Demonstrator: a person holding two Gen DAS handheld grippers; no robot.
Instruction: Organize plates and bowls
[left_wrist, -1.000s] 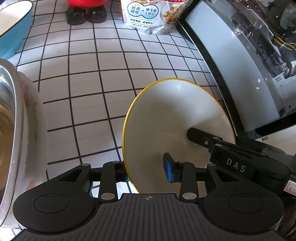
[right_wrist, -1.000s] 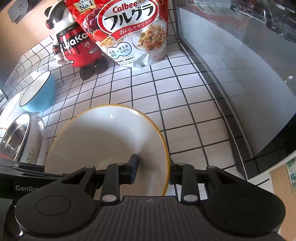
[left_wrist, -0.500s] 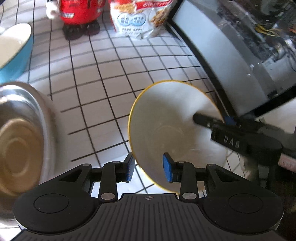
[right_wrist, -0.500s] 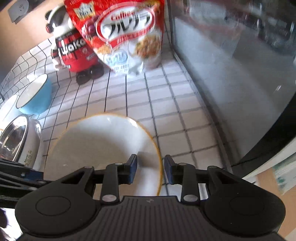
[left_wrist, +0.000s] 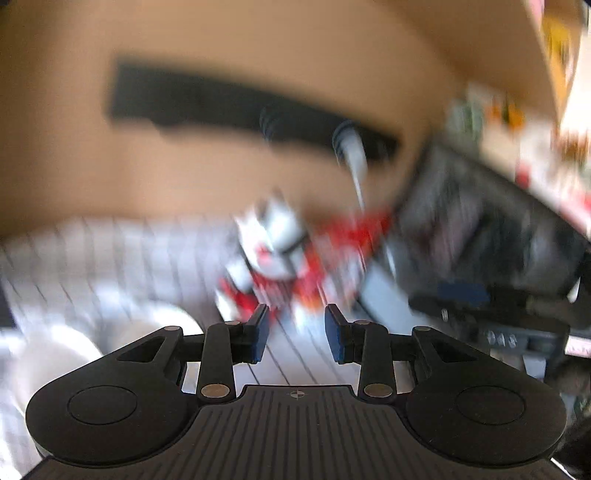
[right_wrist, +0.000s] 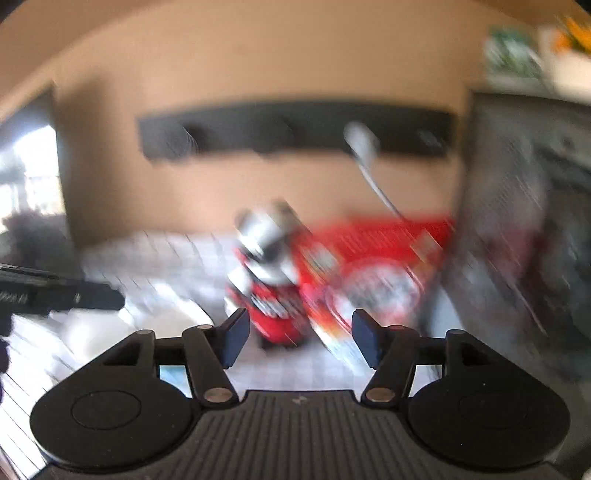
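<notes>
Both views are badly blurred by motion. My left gripper (left_wrist: 297, 334) stands open above the tiled counter (left_wrist: 110, 258), with nothing between its blue pads. My right gripper (right_wrist: 300, 338) is also open; its jaws are opening wider and hold nothing. The yellow-rimmed white bowl is in neither view. Pale blurred bowl shapes (left_wrist: 74, 347) lie low at the left in the left wrist view, and similar ones (right_wrist: 170, 321) show left of centre in the right wrist view. A finger (right_wrist: 74, 295) of the left gripper reaches in from the left edge there.
A red and white figure (right_wrist: 266, 280) and a red cereal bag (right_wrist: 373, 273) stand at the back of the counter. A dark appliance (right_wrist: 524, 240) fills the right side. On the tan wall hangs a black rail (right_wrist: 295, 129) with a white plug and cable.
Both grippers have risen and tipped up, away from the yellow-rimmed bowl that was between their fingers. The bowl has dropped out of view. The right jaws have spread wider.
</notes>
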